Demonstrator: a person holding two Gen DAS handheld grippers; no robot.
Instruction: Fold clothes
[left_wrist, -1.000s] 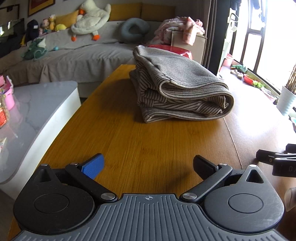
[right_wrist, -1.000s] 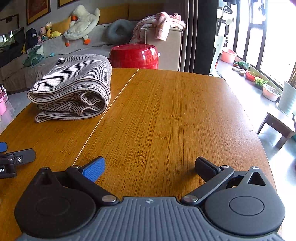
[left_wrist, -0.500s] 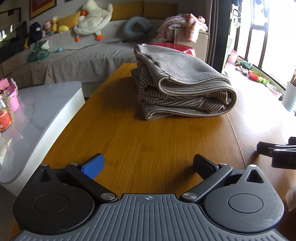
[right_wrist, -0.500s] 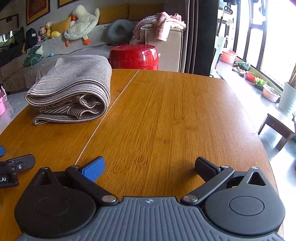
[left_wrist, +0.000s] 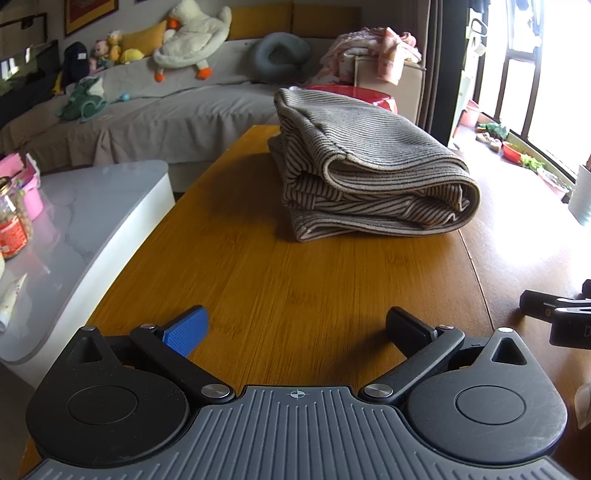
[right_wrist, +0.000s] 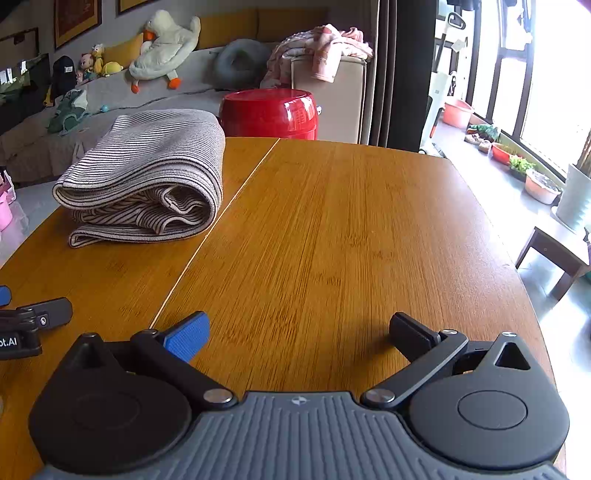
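Observation:
A grey striped garment (left_wrist: 369, 166) lies folded in a thick bundle on the wooden table (left_wrist: 295, 280), straight ahead in the left wrist view. The right wrist view has the same bundle (right_wrist: 147, 173) at the far left of the table (right_wrist: 351, 240). My left gripper (left_wrist: 295, 326) hovers low over the near table edge, open and holding nothing, well short of the bundle. My right gripper (right_wrist: 299, 330) is open and empty too, over bare wood to the right of the garment. Each camera catches the other gripper at its frame edge.
A white marble side table (left_wrist: 74, 229) with a jar (left_wrist: 13, 221) stands left of the table. Behind are a grey sofa (left_wrist: 166, 110) with plush toys, a red stool (right_wrist: 269, 112), and a box draped with pink cloth (right_wrist: 325, 74). Windows and plant pots are on the right.
The left gripper has swung slightly left, so the bundle sits a little more to the right and nearer. The right gripper has barely moved. Both stay open.

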